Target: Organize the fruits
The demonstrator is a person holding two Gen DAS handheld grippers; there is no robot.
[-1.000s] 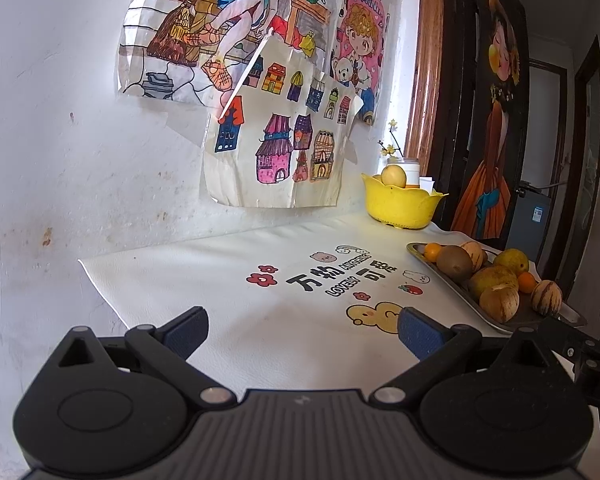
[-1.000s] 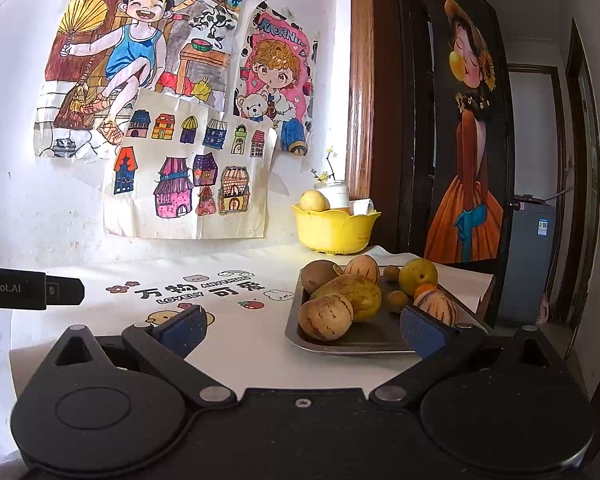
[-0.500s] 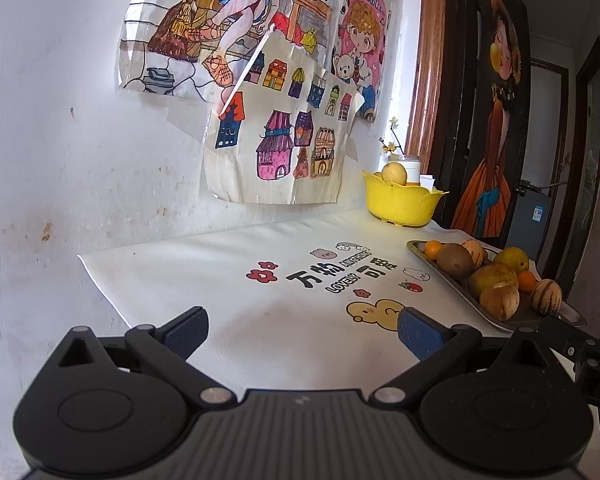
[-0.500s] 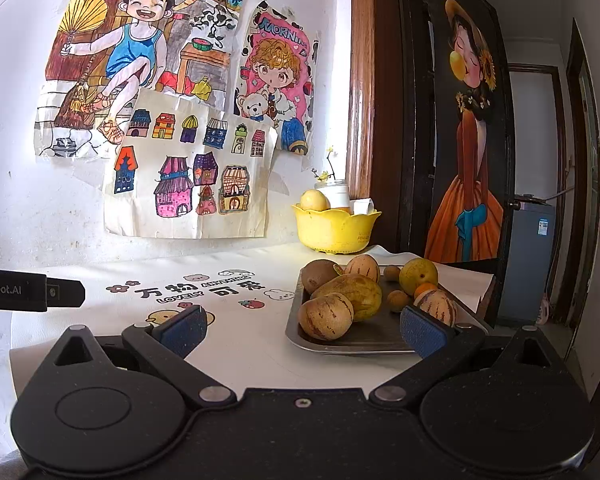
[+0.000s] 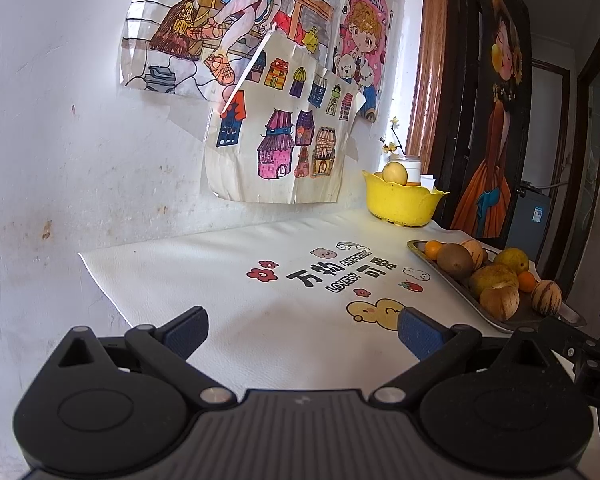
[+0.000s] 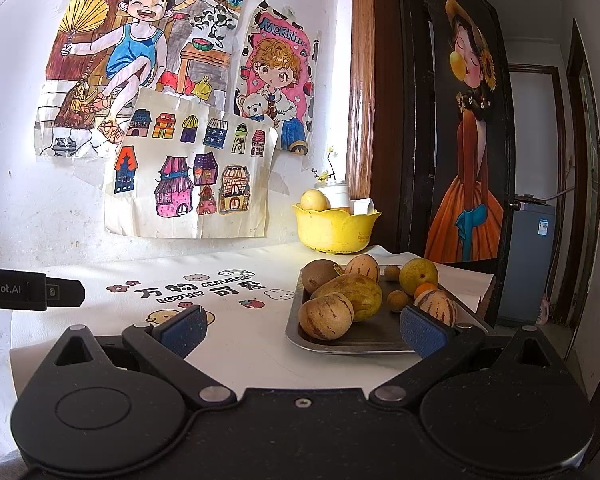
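A metal tray [image 6: 360,342] holds several fruits: striped pepino melons [image 6: 326,316], a kiwi [image 6: 319,274], a yellow-green mango [image 6: 354,294], a pear [image 6: 418,276] and small oranges. It also shows in the left wrist view [image 5: 512,326] at the right. A yellow bowl [image 6: 334,228] with a round yellow fruit [image 6: 314,200] stands at the back; it shows in the left wrist view too [image 5: 400,200]. My right gripper [image 6: 304,330] is open and empty just in front of the tray. My left gripper [image 5: 302,332] is open and empty over the white mat.
A white mat [image 5: 240,300] with printed characters covers the table. Drawings hang on the wall [image 6: 172,120] behind. A white jar with a flower sprig [image 6: 334,190] stands behind the bowl. A door with a painted woman [image 6: 472,140] is at the right, past the table edge.
The left wrist view has shifted slightly; the tray sits a little farther right and lower in it. The right gripper has barely moved. Both stay open.
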